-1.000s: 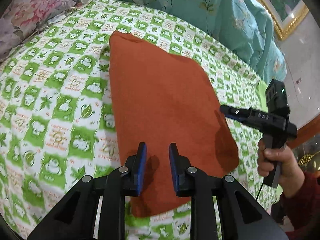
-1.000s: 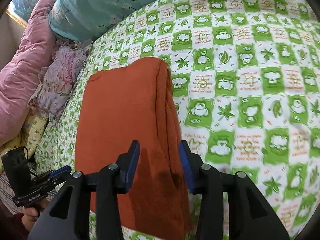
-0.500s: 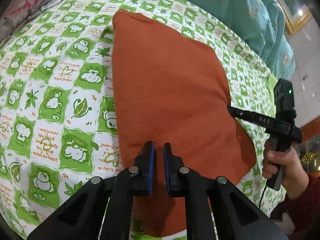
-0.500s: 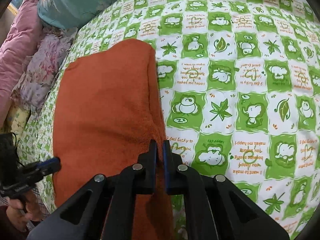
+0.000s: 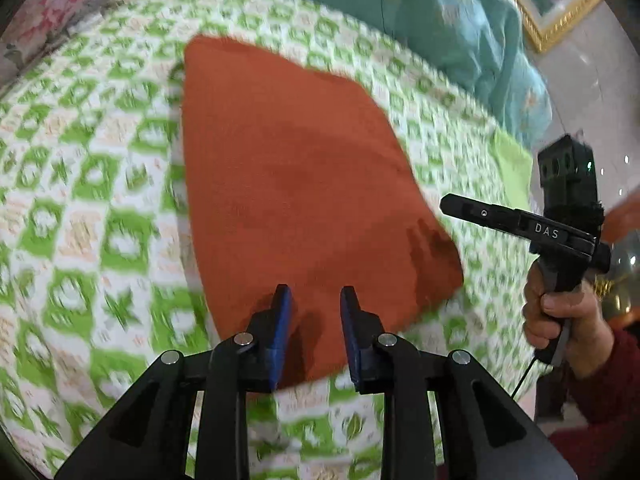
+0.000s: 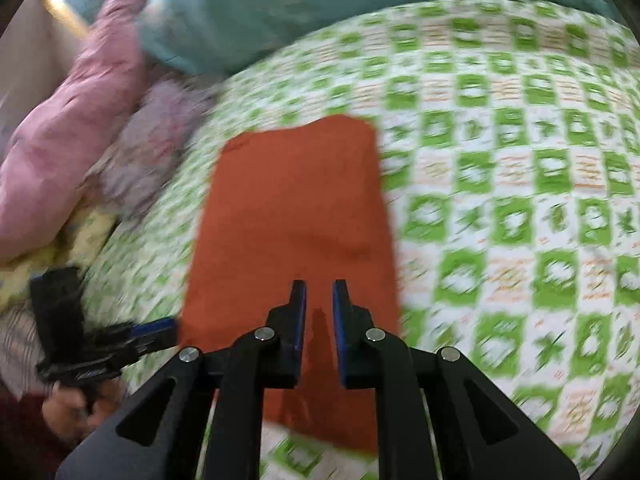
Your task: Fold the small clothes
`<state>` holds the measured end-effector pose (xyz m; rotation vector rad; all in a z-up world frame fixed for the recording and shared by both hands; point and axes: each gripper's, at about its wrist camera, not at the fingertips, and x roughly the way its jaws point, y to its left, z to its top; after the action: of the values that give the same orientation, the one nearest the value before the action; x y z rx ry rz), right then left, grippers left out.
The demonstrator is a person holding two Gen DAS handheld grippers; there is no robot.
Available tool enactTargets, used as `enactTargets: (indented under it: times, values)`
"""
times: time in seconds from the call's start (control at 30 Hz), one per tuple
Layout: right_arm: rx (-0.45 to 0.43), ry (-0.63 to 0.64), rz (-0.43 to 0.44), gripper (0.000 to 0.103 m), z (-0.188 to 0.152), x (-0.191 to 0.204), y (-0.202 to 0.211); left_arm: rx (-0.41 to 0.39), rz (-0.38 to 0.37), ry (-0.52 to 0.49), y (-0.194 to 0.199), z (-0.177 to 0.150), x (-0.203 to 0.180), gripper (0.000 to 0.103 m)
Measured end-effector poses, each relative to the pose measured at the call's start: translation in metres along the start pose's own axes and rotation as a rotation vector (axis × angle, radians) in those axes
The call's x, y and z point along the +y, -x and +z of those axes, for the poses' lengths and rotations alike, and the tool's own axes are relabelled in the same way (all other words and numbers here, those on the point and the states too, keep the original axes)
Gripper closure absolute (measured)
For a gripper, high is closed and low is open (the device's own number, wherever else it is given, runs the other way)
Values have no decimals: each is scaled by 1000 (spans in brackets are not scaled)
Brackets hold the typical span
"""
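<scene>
Half a second ago both my grippers were pinched on the near edge of the orange cloth (image 5: 296,184); now my left gripper (image 5: 315,320) and right gripper (image 6: 319,312) have parted their fingers and pulled back (both views blurred), cloth released.

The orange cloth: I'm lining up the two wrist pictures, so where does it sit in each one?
Left wrist view: the orange cloth fills the centre, its near edge under the left gripper, whose jaws are open.
Right wrist view: the orange cloth lies centre-left, running under the right gripper, jaws open.
Shared landmark: the green checked bedsheet under the cloth, in both.
</scene>
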<state>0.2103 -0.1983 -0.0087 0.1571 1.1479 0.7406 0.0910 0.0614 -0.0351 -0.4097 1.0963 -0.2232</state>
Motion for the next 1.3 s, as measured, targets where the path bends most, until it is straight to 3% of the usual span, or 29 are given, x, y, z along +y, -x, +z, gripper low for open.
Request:
enactTargets:
  times: [0.17, 0.47, 0.7, 0.73, 0.83, 1.0, 1.3]
  values:
    - [127, 6, -176, 89, -44, -19, -22, 57, 38, -18, -23, -23, 8, 79]
    - [97, -43, -172, 90, -49, -39, -19, 80, 13, 1, -24, -20, 11, 78]
    - [65, -66, -178, 87, -56, -19, 6, 73, 54, -36, 7, -29, 5, 53]
    - [57, -70, -177, 83, -58, -16, 7, 63, 74, -51, 12, -30, 3, 45]
    - [20, -75, -175, 66, -66, -4, 18, 28, 136, -95, 23, -33, 0, 42]
    - [-19, -60, -173, 64, -87, 28, 21, -8, 164, -131, 42, -40, 6, 36]
    - [-69, 13, -243, 45, -124, 76, 24, -47, 249, -179, 68, -70, 23, 32]
